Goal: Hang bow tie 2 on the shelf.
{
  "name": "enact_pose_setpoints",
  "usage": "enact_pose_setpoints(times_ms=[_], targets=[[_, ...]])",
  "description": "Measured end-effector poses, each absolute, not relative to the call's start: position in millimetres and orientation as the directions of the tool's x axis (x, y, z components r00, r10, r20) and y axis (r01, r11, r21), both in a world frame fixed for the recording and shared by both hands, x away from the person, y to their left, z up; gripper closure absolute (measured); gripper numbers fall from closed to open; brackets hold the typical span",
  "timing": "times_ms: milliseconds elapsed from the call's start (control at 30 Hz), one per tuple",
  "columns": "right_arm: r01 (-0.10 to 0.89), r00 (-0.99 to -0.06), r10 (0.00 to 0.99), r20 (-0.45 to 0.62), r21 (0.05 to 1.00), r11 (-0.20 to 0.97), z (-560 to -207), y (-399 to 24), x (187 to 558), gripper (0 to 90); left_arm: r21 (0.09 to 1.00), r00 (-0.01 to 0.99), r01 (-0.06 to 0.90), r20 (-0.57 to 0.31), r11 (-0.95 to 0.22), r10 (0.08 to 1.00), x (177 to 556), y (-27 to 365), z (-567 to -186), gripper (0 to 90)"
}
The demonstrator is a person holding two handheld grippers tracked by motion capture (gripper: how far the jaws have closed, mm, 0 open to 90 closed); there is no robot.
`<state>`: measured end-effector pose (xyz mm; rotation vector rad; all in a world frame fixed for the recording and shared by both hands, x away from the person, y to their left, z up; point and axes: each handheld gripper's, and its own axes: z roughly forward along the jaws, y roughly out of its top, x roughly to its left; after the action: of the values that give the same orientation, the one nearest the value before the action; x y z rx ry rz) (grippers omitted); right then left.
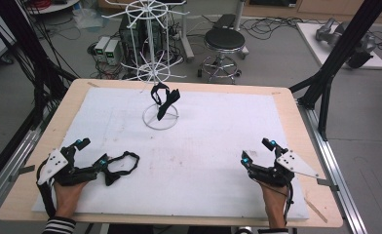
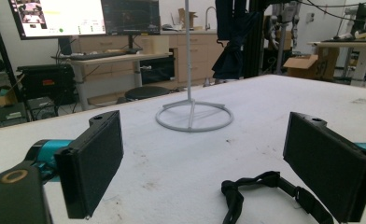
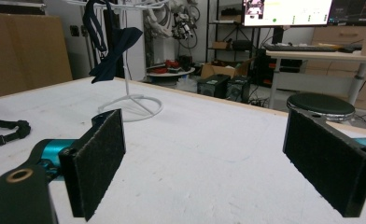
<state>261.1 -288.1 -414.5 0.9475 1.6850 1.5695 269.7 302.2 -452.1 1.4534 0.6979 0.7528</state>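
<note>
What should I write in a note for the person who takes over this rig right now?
Left claw: open, on the table, with the loose black bow tie lying at its jaws, not gripped.
Right claw: open, holding nothing, resting near the right edge of the white mat.
White wire rack: stands at the far middle of the mat, with one black bow tie already hanging on it.
Done: one tie is hung.
Left, probably: grasp the loose tie and hang it on the rack as well.
</note>
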Motion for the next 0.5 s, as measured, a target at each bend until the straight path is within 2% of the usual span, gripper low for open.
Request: enact_pose_setpoints(times_ms=[500], targets=[[0.080,-0.529,0.848,0.025,0.997,0.020,-420,-297,259,12.3,0.988,0.673,-0.015,0.124,-0.154,0.730,268,314,-420,12.3]])
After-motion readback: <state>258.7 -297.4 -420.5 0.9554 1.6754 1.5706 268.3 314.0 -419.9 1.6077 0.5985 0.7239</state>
